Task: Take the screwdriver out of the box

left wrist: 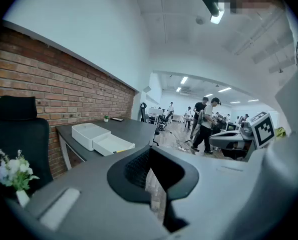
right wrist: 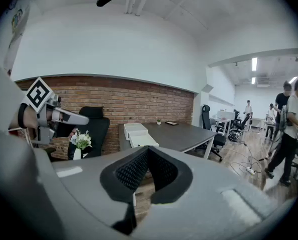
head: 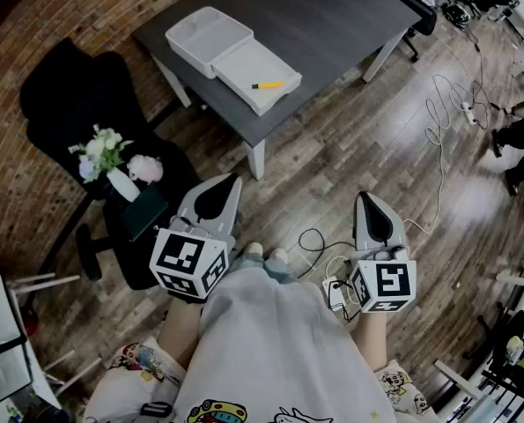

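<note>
Closing on the open white plastic box [head: 207,40] seemed the first need; left gripper [head: 231,184] and right gripper [head: 367,204] were pinched together, empty, well apart from it; the yellow-handled screwdriver [head: 267,85] lay in its shallow half, best gripped across the handle.

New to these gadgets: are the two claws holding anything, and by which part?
Nothing. The left gripper and right gripper are shut, empty; the screwdriver lies in the box.
</note>
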Demonstrator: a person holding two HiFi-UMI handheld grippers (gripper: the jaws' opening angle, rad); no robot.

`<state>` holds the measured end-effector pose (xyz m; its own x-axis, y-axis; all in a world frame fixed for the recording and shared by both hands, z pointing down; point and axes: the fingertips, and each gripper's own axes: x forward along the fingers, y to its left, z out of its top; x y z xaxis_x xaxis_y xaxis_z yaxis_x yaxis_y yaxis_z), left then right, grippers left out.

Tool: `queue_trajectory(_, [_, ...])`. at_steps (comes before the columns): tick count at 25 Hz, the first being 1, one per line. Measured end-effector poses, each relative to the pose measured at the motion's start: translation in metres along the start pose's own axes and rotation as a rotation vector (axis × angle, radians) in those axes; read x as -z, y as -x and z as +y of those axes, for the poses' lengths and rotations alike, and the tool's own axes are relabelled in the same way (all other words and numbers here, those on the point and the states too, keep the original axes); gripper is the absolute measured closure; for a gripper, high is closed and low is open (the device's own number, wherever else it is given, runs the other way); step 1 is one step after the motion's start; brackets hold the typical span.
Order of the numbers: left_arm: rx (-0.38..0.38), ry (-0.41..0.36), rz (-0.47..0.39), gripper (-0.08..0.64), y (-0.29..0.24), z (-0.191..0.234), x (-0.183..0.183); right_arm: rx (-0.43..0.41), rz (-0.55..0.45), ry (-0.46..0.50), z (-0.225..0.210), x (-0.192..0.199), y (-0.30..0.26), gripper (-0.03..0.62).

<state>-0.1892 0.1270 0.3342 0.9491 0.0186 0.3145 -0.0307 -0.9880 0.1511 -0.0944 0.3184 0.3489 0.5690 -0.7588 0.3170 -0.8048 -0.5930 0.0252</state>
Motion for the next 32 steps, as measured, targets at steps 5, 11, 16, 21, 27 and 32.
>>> queue_trajectory(5, [-0.021, 0.0, -0.038, 0.549, -0.003, -0.004, -0.007, -0.007, -0.018, -0.019, -0.01, 0.002, 0.0, 0.591])
queue_trajectory(11, [-0.01, -0.003, -0.057, 0.511, -0.003, -0.02, -0.009, -0.033, -0.02, -0.04, -0.015, 0.005, 0.006, 0.541])
queue_trajectory(16, [-0.005, -0.001, -0.056, 0.491, -0.011, -0.024, -0.011, -0.045, -0.007, -0.067, -0.021, 0.01, 0.002, 0.502])
queue_trajectory(21, [-0.001, 0.002, -0.076, 0.482, -0.029, -0.016, -0.018, -0.043, -0.002, -0.074, -0.031, 0.008, -0.014, 0.483])
queue_trajectory(27, [0.014, 0.0, -0.099, 0.479, -0.067, 0.008, -0.037, -0.032, -0.004, -0.067, -0.045, -0.006, -0.053, 0.479])
queue_trajectory(32, [0.014, -0.003, -0.118, 0.474, -0.103, 0.04, -0.059, -0.031, -0.013, -0.057, -0.057, -0.031, -0.103, 0.475])
